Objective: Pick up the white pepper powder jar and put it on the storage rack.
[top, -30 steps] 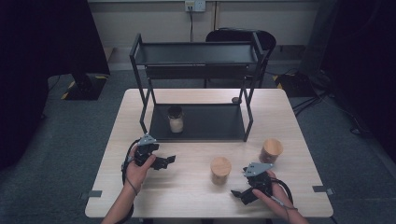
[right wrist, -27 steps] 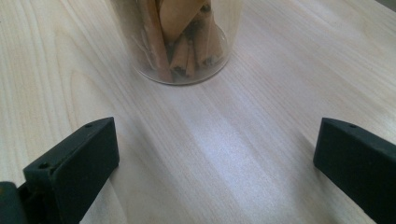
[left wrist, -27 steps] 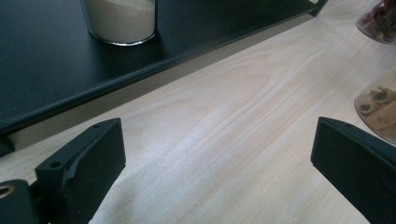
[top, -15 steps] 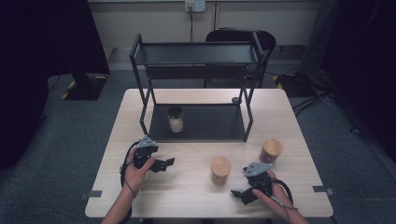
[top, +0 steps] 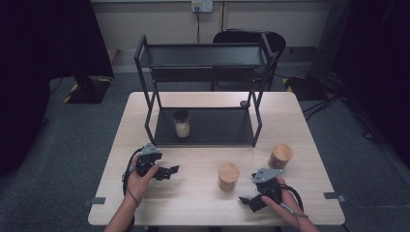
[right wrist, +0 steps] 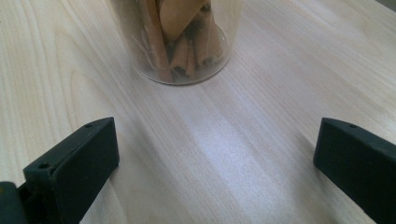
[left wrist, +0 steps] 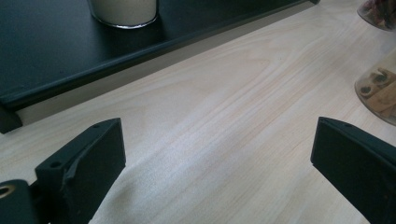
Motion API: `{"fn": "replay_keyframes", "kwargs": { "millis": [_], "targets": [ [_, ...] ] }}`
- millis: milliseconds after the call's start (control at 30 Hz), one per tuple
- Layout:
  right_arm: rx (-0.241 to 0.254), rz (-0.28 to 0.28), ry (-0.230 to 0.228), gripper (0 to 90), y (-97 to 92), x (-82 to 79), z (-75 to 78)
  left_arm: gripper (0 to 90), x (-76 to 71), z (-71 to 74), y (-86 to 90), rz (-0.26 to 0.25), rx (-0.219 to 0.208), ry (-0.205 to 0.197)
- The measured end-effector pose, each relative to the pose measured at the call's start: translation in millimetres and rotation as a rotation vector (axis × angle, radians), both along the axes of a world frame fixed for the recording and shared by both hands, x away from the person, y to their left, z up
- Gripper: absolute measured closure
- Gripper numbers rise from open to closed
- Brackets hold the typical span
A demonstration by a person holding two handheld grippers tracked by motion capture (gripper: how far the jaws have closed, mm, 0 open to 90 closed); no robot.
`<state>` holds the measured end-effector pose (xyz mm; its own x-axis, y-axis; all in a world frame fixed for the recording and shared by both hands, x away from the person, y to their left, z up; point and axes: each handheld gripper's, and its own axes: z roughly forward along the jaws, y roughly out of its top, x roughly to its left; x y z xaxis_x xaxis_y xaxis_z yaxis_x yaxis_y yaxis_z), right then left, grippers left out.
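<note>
Two grippers: both rest low on the table [top: 203, 203], one in each hand, each with its jaws spread wide and nothing between them.
Left gripper [top: 170, 170]: sits near the table's left front, just in front of the rack's lower shelf, pointing right toward the jars.
Left gripper view: bare wood lies between the jaws; the shelf edge runs across the top left, with the white-filled jar [left wrist: 123, 11] standing on it.
Right gripper [top: 247, 201]: sits at the right front edge, pointing left, near the middle jar but apart from it.
Middle jar [top: 228, 176]: upright on the table, wooden lid on, between the two grippers; in the right gripper view its glass base shows brown sticks inside [right wrist: 182, 37], just ahead of the open jaws, not touched.
Second lidded jar [top: 281, 155]: upright, to the right and a little farther back.
Rack [top: 203, 55]: black, two shelves, at the table's back half.
White-filled jar: dark lid, on the lower shelf's left part.
</note>
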<state>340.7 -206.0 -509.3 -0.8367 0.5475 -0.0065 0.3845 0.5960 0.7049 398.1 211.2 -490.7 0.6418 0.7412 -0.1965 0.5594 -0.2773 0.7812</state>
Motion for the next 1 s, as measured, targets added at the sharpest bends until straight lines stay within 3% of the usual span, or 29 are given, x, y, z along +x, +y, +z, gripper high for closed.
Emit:
{"fn": "replay_keyframes", "kwargs": {
  "millis": [1000],
  "targets": [
    [0.000,0.000,0.000,0.0,0.0,0.0,0.0,2.9,-11.3,-3.9,11.9,-0.003,0.027,0.001]
  ]
}}
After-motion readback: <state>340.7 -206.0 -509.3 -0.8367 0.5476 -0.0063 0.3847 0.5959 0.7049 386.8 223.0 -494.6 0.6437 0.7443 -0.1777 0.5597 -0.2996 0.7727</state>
